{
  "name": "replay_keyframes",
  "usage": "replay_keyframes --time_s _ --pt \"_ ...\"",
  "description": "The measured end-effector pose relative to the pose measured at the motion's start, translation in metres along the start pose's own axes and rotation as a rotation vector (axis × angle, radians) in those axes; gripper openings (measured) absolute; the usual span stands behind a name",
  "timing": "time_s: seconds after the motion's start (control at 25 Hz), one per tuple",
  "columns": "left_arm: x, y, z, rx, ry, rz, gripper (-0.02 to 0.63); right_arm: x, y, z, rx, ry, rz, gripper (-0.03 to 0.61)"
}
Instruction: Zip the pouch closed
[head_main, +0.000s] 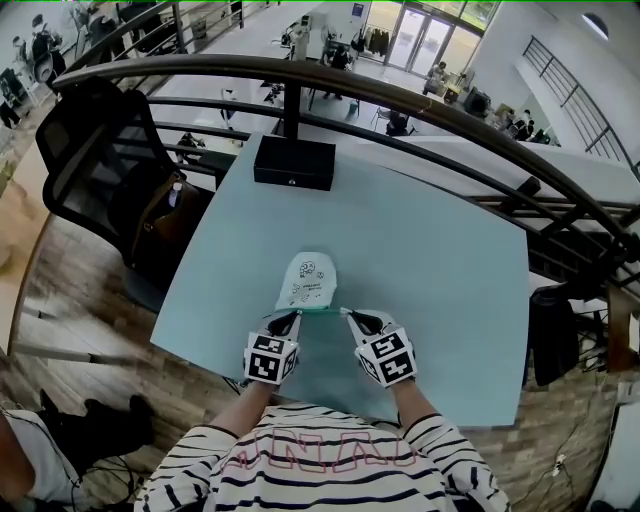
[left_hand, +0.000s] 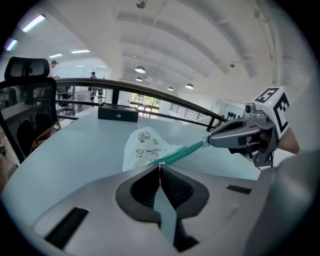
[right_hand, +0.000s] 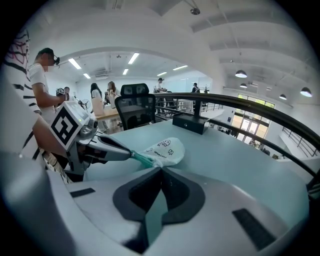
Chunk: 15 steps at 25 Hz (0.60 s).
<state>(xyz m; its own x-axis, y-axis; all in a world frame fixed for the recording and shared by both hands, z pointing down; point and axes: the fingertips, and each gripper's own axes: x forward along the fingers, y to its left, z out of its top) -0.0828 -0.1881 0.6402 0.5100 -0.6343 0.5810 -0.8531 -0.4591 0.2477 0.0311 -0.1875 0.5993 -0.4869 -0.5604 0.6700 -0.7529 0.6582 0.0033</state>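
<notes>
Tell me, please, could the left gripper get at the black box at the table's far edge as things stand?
Probably not yet: the left gripper is shut on the pouch, and the black box sits well beyond it. Nothing on the table between them blocks the way once it lets go.

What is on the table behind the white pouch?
A black box, apart from the pouch, near the table's far edge. What lies under the pouch is covered.
</notes>
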Motion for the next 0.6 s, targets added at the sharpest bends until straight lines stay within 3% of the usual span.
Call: replay_keyframes --time_s 0.32,0.6 --pt "-0.006 0.034 0.004 -0.060 -0.007 0.081 0.029 -0.005 -0.021 -0.004 0.048 -0.001 -0.031 0.028" --pt "-0.002 0.040 0.010 -0.003 -0.004 0.094 0.029 -0.002 -0.022 -0.006 0.071 -0.008 -0.028 0.028"
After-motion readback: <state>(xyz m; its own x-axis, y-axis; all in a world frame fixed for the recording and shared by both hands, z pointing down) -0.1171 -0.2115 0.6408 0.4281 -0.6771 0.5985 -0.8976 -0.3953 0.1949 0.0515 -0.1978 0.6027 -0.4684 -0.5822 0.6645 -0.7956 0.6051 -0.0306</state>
